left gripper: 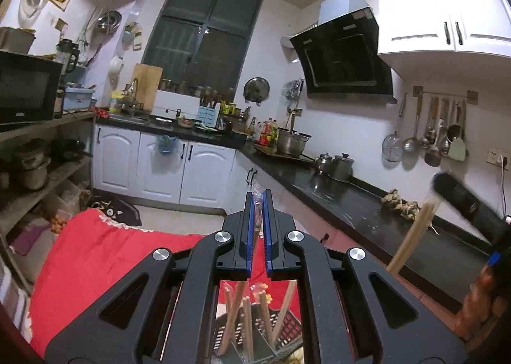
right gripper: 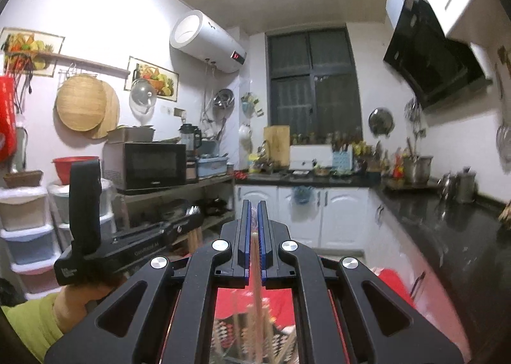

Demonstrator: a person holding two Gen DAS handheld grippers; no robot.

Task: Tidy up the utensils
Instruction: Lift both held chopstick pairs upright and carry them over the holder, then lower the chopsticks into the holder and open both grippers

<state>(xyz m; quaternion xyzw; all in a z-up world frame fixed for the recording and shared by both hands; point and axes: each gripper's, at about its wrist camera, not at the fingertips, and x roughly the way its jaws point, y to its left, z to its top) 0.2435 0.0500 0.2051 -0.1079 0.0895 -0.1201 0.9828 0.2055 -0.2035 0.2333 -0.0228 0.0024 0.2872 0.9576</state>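
My left gripper (left gripper: 258, 196) is shut on a clear plastic sleeve (left gripper: 256, 193) that shows between its blue pads. Below it a dark slotted basket (left gripper: 287, 329) holds several wooden chopsticks (left gripper: 234, 313) upright on a red cloth (left gripper: 95, 255). My right gripper (right gripper: 253, 204) is shut on a bundle of wooden chopsticks (right gripper: 257, 274) that hangs down toward the basket (right gripper: 223, 337). In the left wrist view the right gripper shows as a blurred black body with the pale chopstick bundle (left gripper: 412, 236) slanting down from it.
A black counter (left gripper: 335, 198) runs along the right with pots (left gripper: 341, 166), ginger (left gripper: 400, 202) and hanging ladles (left gripper: 437, 127). White cabinets (left gripper: 159, 166) and a sink stand at the back. A shelf with a microwave (right gripper: 147, 166) stands at the left.
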